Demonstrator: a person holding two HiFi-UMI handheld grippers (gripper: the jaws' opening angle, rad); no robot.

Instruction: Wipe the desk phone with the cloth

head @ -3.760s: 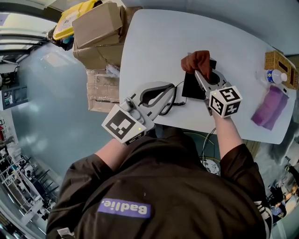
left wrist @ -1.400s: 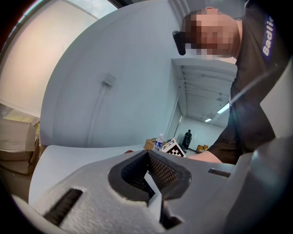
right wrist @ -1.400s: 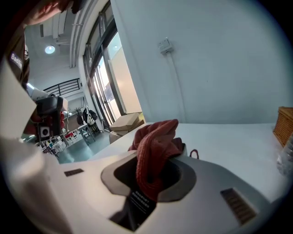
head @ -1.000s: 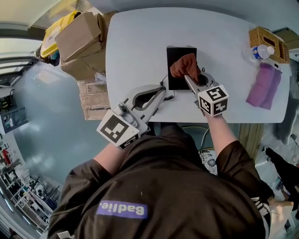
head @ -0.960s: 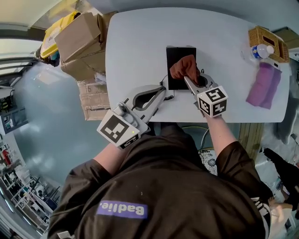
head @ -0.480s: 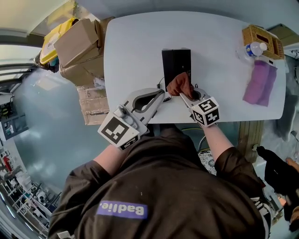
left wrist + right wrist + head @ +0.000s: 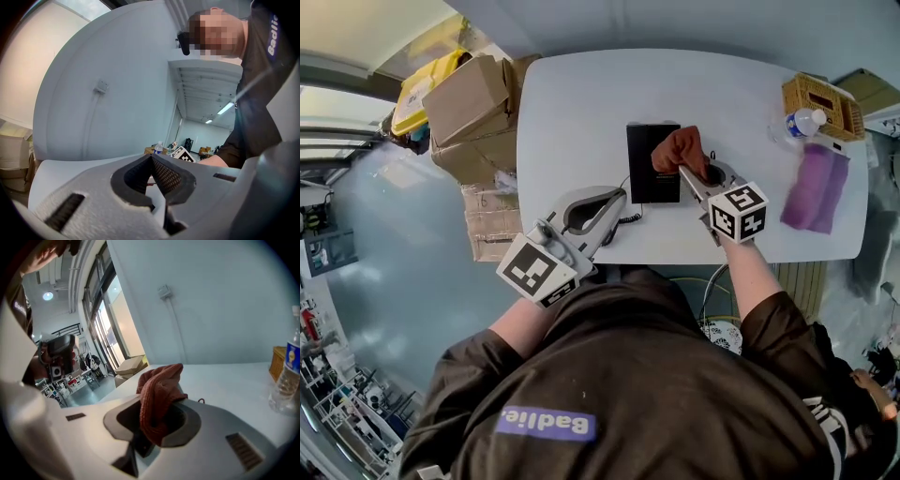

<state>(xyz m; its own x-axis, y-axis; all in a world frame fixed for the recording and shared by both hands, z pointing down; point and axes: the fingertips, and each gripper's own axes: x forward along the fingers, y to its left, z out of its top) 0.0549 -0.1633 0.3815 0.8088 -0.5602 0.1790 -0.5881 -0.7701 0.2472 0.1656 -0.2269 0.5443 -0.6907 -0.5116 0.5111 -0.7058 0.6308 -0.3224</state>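
Note:
The black desk phone lies flat in the middle of the white table. A rust-brown cloth is bunched over the phone's right edge, and my right gripper is shut on it. In the right gripper view the cloth spills out of the jaws and hides the fingertips. My left gripper rests near the table's front edge, left of the phone, beside the coiled cord. In the left gripper view its jaws meet, with nothing seen between them.
A purple cloth, a water bottle and a wicker basket sit at the table's right end. Cardboard boxes are stacked on the floor past the left edge. The bottle stands close on the right in the right gripper view.
My right gripper has carried the cloth from the phone's near end up along it to its right edge. The left gripper has stayed in place.

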